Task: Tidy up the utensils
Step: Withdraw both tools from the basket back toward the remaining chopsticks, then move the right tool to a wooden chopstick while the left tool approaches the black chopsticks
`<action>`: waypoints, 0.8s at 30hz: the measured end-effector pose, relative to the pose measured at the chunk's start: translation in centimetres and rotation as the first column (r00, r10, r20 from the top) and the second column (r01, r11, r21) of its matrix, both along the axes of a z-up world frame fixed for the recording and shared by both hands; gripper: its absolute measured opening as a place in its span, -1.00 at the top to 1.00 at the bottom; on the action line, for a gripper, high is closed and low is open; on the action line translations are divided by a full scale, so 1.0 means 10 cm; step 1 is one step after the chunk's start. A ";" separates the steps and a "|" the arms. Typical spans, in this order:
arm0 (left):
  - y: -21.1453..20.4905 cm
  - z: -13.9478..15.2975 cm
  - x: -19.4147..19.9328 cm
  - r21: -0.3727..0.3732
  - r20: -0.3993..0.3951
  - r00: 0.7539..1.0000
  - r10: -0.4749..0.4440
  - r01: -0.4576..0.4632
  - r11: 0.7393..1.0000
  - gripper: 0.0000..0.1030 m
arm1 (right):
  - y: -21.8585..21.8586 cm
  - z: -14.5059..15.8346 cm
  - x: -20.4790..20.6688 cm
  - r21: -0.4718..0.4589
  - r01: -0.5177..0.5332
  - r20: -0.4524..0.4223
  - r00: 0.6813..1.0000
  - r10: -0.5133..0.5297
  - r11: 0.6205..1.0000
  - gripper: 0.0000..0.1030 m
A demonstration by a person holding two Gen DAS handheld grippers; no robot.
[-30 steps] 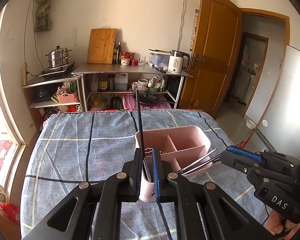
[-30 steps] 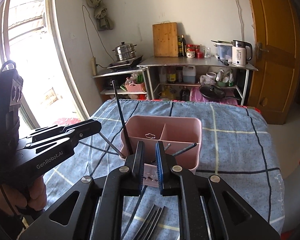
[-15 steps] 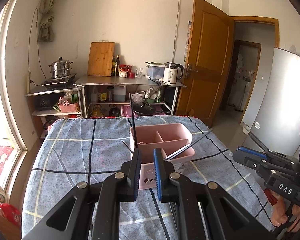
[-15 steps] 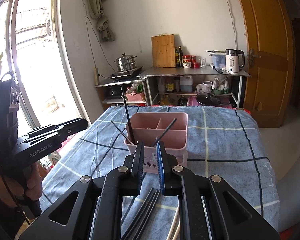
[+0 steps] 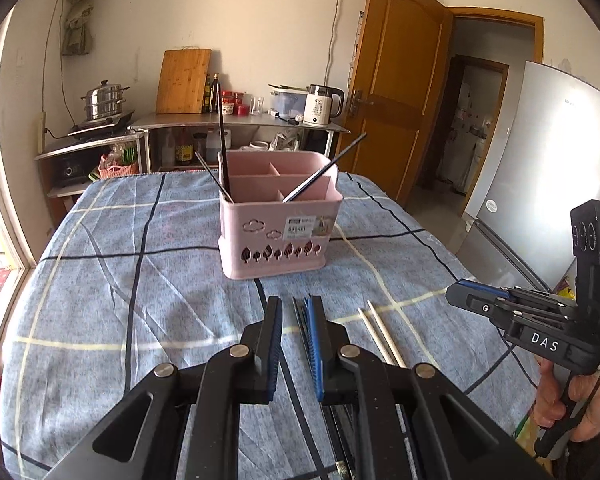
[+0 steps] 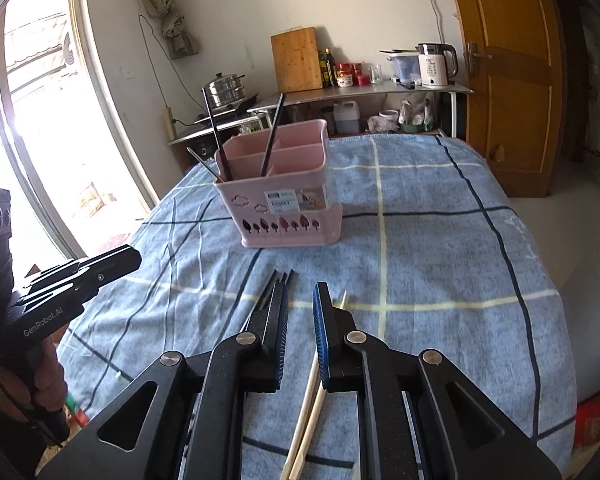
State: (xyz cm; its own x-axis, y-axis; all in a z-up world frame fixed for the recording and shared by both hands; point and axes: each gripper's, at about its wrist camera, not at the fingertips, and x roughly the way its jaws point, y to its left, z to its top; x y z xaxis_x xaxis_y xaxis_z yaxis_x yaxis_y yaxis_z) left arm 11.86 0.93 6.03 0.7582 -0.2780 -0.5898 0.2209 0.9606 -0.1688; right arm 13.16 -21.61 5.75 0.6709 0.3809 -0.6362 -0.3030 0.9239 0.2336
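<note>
Room: I see a small kitchen with a wooden door (image 5: 396,92), a steel shelf unit (image 5: 236,124) along the far wall and a bright window (image 6: 32,112) on my left.
Surface: a desk under a blue checked cloth (image 5: 132,280); its right edge drops off toward a grey fridge (image 5: 548,168).
Open room: bare cloth lies on both sides of the organizer and between it and my claws.
Organizer: a pink plastic divided utensil basket (image 5: 278,236) stands upright mid-desk, well ahead of both claws.
In the basket: three black chopsticks (image 5: 223,140) lean out of its compartments.
Loose dark chopsticks: a bundle of black chopsticks (image 6: 278,280) lies on the cloth, its far tips showing just past my right claw's left finger.
Loose pale chopsticks: a pair of light wooden chopsticks (image 5: 380,334) lies just right of my left claw and runs under my right claw.
Left claw (image 5: 296,340): nearly clenched, a narrow gap, nothing gripped.
Right claw (image 6: 300,332): nearly clenched too, empty, above the cloth.
</note>
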 end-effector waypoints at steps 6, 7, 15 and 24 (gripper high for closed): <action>-0.04 -0.19 -0.16 0.000 -0.032 0.999 -0.002 0.002 1.000 0.77 | -0.03 -0.23 -0.06 -0.026 0.006 -0.045 0.999 -0.007 1.000 0.75; -0.05 -0.21 -0.17 0.001 -0.033 0.999 -0.003 0.003 1.000 0.77 | -0.03 -0.26 -0.07 -0.029 0.006 -0.051 0.999 -0.007 1.000 0.75; -0.08 -0.24 -0.17 -0.010 -0.045 0.999 -0.009 0.008 1.000 0.77 | -0.01 -0.49 0.02 -0.041 0.003 -0.108 0.994 -0.007 0.999 0.75; -0.02 -0.30 -0.10 -0.026 -0.067 0.998 0.003 -0.004 1.000 0.77 | 0.06 -0.75 0.21 -0.051 -0.007 -0.176 0.984 -0.002 0.999 0.75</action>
